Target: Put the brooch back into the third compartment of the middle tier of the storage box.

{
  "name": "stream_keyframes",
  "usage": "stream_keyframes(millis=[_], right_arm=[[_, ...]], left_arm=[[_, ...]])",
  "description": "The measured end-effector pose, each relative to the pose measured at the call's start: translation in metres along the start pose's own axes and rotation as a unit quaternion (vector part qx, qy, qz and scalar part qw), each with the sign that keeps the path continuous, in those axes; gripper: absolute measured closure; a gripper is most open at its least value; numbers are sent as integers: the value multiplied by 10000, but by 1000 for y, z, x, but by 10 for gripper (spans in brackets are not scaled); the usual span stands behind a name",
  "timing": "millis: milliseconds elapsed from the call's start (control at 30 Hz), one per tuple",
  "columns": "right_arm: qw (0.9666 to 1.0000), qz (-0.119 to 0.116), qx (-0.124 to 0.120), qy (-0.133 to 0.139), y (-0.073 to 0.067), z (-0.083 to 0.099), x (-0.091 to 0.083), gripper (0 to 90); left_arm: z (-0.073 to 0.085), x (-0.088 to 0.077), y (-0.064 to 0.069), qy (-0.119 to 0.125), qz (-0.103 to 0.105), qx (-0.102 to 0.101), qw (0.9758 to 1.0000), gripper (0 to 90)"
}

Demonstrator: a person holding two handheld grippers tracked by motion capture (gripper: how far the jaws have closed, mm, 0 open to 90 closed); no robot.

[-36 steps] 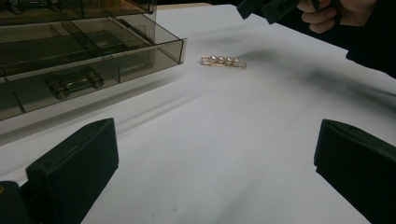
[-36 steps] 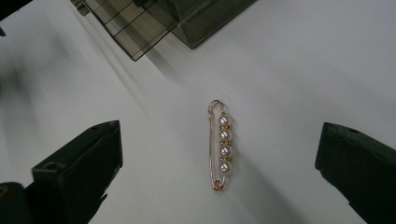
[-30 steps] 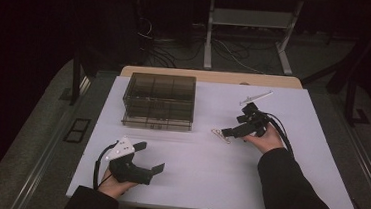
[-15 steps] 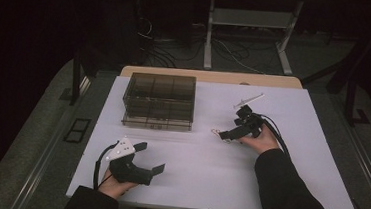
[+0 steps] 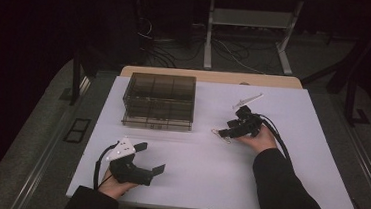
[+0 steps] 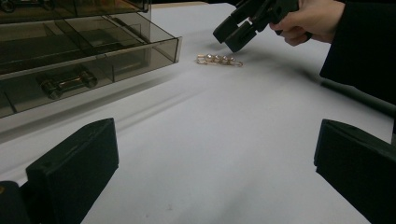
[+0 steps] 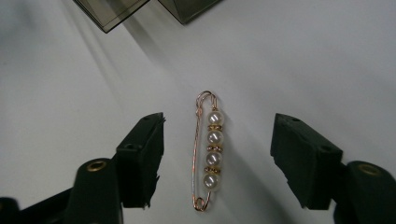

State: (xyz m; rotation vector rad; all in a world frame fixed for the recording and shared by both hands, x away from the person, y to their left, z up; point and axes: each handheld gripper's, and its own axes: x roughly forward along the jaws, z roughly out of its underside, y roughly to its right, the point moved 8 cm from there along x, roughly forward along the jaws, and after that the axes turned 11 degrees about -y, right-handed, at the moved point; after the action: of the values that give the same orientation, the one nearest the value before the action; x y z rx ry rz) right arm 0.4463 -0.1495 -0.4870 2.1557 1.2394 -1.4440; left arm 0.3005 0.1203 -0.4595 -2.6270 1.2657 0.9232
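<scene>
A gold pin with several pearls (image 7: 208, 154) lies flat on the white table (image 5: 267, 191), just right of the drawer box. In the high view the pin (image 5: 218, 133) is under the tips of my right gripper (image 5: 225, 132). That gripper (image 7: 219, 128) points down at it with one jaw on each side. The jaws have just been closing, and the pads stand apart from the pin. From the left gripper view, the pin (image 6: 219, 59) lies below the right gripper (image 6: 233, 35). My left gripper (image 5: 151, 158) rests open near the table's front left, with nothing between its jaws (image 6: 215, 154).
A smoked see-through drawer box (image 5: 159, 100) stands at the back left of the table. Its lower drawer (image 6: 93, 65) is pulled out a little and holds a gold piece (image 6: 65, 83). A white strip (image 5: 248, 100) lies behind the right hand.
The right gripper has dipped slightly toward the pin, and its jaws stand narrower than before. The left hand and gripper have not moved.
</scene>
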Motion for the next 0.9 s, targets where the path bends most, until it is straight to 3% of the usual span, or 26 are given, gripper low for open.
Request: stream_keyframes(millis=[433,733,900], right_arm=[[9998,23,-79,-155,1,3,11,577],[9993,153,-201,-282,0,5,17,702],[9980,371,-358,-353,0,5,17,770]], left_arm=[[0,0,0,1,-1,1,10000,0],[0,0,0,1,3,11,10000,0],[0,0,0,2,1,10,10000,0]])
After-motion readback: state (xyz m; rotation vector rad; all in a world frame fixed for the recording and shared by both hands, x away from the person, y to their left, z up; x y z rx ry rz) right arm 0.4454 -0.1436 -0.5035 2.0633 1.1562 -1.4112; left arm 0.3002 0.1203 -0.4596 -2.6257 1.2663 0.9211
